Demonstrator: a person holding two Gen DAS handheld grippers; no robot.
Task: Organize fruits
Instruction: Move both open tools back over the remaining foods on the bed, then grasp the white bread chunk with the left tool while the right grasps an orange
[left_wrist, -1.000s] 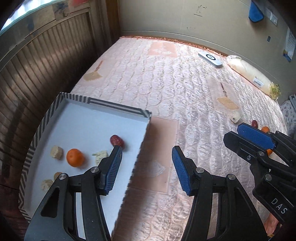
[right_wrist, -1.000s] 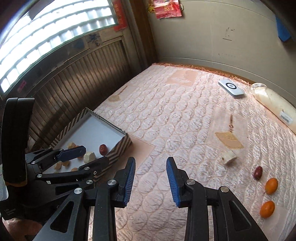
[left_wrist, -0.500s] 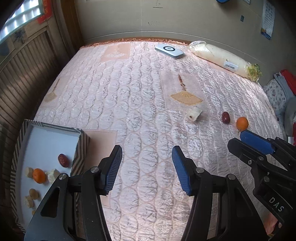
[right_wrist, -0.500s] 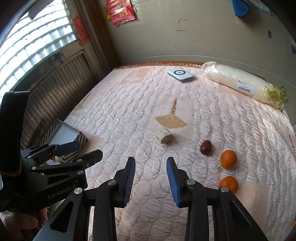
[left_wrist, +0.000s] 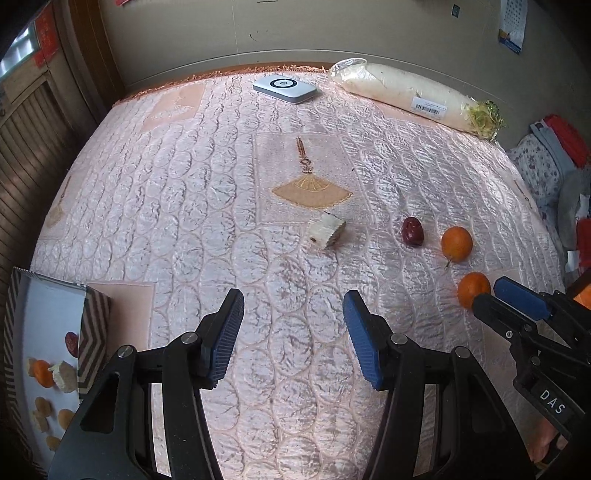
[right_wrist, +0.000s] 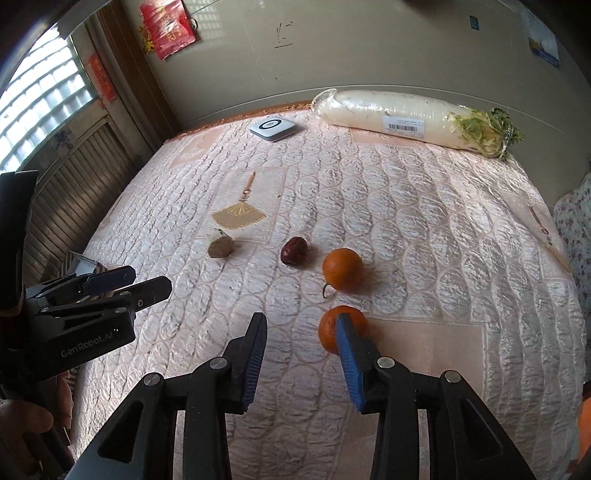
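Observation:
Two oranges lie on the pink quilted bed: a far one (right_wrist: 342, 274) (left_wrist: 457, 243) and a near one (right_wrist: 334, 328) (left_wrist: 472, 289). A red date (right_wrist: 293, 250) (left_wrist: 412, 230) and a pale fruit chunk (right_wrist: 220, 245) (left_wrist: 326, 232) lie left of them. My right gripper (right_wrist: 301, 334) is open and empty; its right fingertip covers part of the near orange. My left gripper (left_wrist: 293, 312) is open and empty, above bare quilt short of the chunk. The striped box (left_wrist: 94, 328) at far left holds an orange, a date and several pale pieces.
A wrapped white radish (right_wrist: 406, 120) and a white flat device (right_wrist: 272, 128) lie along the far edge by the wall. Wooden slatted panelling (right_wrist: 85, 192) runs along the left side. Folded clothes (left_wrist: 546, 162) sit off the bed's right side.
Both grippers have swung right, away from the box toward the loose fruit. The box has slid to the left wrist view's far left edge. The right gripper has neared the near orange.

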